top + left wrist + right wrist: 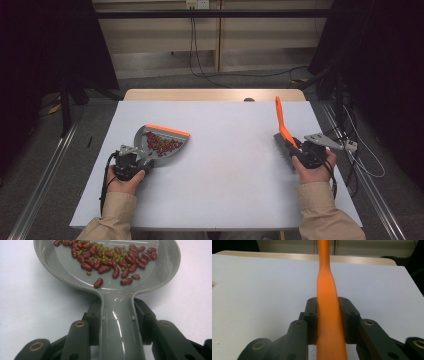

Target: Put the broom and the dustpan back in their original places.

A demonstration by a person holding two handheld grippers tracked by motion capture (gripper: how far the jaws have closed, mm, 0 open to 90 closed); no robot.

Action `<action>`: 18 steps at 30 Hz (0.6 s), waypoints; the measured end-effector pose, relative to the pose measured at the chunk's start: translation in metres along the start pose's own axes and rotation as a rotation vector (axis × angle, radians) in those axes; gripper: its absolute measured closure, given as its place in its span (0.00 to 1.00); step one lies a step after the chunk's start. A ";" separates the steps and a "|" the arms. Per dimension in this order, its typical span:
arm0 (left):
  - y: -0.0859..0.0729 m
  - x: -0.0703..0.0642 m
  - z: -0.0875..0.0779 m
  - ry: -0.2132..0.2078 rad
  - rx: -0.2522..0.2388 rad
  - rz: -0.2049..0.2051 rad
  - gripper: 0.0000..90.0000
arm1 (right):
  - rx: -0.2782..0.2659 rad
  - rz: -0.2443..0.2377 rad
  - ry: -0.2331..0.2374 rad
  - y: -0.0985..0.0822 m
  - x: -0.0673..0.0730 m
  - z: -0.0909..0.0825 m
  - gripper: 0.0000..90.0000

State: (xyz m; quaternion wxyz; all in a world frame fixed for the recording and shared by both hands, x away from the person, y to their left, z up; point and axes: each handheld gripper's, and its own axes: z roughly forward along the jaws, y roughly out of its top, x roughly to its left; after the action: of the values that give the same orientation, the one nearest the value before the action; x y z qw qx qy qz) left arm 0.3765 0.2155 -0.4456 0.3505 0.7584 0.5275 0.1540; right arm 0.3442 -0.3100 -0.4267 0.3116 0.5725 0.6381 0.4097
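Left gripper (131, 161) is clamped on the handle of the grey dustpan (161, 142), which lies flat at the left of the white table (225, 165) with its orange lip facing far-right; the pan holds red beans (107, 258) mixed with small green ones (seen close in the left gripper view). Right gripper (306, 152) is clamped on the orange brush (281, 122) at the table's right edge, handle pointing far, dark bristles toward the near-left

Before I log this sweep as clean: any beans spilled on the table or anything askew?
Nothing stands out. The beans all lie inside the dustpan, held by its handle in the left gripper; the right gripper clamps the brush.
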 end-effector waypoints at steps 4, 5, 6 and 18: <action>0.000 0.003 -0.001 0.005 0.010 -0.014 0.70 | 0.000 -0.017 -0.033 0.000 -0.001 0.000 0.79; 0.000 0.003 0.000 0.006 0.005 -0.017 0.70 | 0.001 -0.019 -0.042 0.000 -0.002 0.000 0.79; 0.000 0.004 0.000 0.008 0.010 -0.020 0.70 | 0.002 -0.021 -0.051 -0.001 -0.003 0.000 0.79; -0.001 -0.005 0.003 -0.004 -0.017 -0.018 0.63 | 0.030 -0.054 -0.078 -0.006 0.003 0.005 0.78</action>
State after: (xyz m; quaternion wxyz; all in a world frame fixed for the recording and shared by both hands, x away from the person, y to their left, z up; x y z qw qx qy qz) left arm 0.3759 0.2094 -0.4477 0.3596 0.7507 0.5324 0.1538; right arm 0.3448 -0.3065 -0.4341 0.3384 0.5755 0.6468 0.3689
